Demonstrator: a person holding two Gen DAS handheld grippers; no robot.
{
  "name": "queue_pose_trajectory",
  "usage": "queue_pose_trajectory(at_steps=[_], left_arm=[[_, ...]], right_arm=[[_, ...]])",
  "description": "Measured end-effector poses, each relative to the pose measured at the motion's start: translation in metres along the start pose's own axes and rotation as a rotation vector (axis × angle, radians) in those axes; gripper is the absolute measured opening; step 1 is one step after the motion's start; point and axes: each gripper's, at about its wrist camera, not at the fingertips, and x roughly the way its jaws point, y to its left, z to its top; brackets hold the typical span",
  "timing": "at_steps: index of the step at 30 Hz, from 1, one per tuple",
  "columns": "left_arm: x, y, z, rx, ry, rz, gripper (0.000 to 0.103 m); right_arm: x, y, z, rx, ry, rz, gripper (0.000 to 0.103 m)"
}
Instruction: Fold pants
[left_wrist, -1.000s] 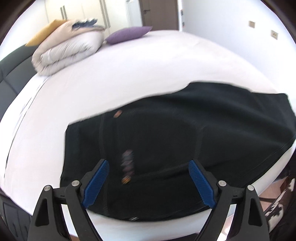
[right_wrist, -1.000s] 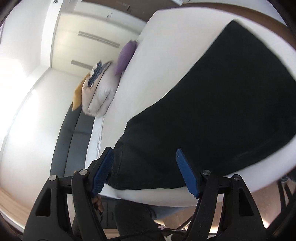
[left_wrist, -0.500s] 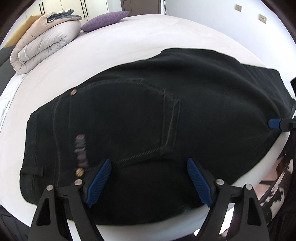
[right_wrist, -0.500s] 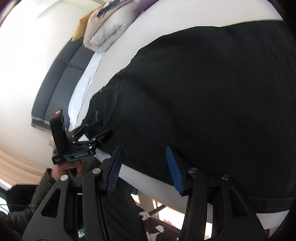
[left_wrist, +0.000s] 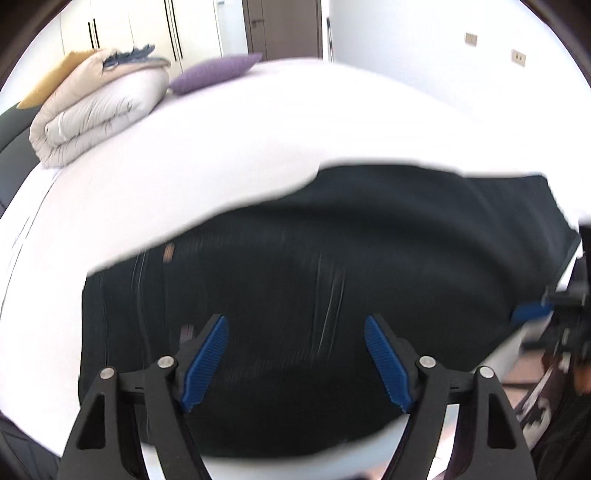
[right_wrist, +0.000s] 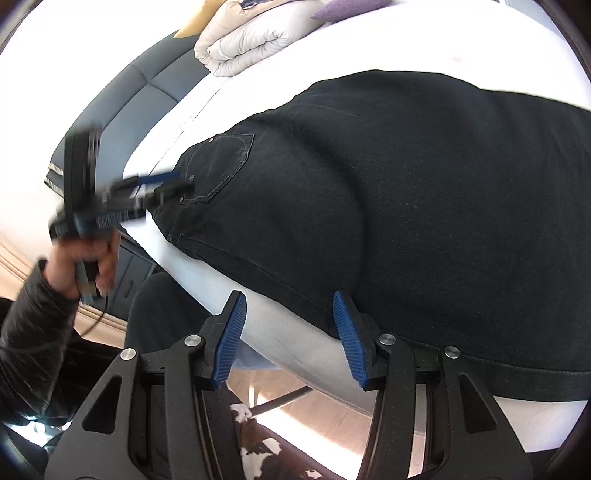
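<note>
**Black pants spread on the bed, both grippers held above them**

The black pants (left_wrist: 332, 295) are laid flat across the near part of the white bed (left_wrist: 258, 129), with the waistband end toward the left in the left wrist view and the fabric reaching the mattress edge at the front. A back pocket (right_wrist: 225, 166) with pale stitching is seen in the right wrist view.

The left gripper (left_wrist: 295, 363) is held over the pants with its jaws set wide; they have just been closing a little, and nothing is gripped between the blue pads (left_wrist: 205, 363). The view is blurred, so contact with the fabric cannot be told.

The right gripper (right_wrist: 290, 339) is held at the bed's front edge, its jaws about half apart after closing. The hem of the pants is seen between the pads, but the pads are not pressed on it.

In the right wrist view the left gripper is carried by a hand (right_wrist: 83, 258) in a dark sleeve (right_wrist: 29, 325).

No containers are seen. At the far end of the bed a folded duvet (left_wrist: 96, 110) and a purple pillow (left_wrist: 216, 72) are placed, well apart from the pants.
</note>
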Motion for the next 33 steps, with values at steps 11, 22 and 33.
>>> queue_pose_trajectory(at_steps=[11,22,33], left_arm=[[0.064,0.053,-0.017,-0.072,0.086,0.023,0.088],[0.056,0.070,-0.044,-0.104,0.037,-0.008,0.089],[0.057,0.068,-0.046,-0.106,0.016,-0.022,0.090]], right_arm=[[-0.067,0.012,0.071,0.000,-0.157,0.131,0.048],[0.124,-0.006,0.172,0.226,0.187,0.228,0.025],[0.109,-0.086,0.207,0.443,-0.090,0.042,0.000]])
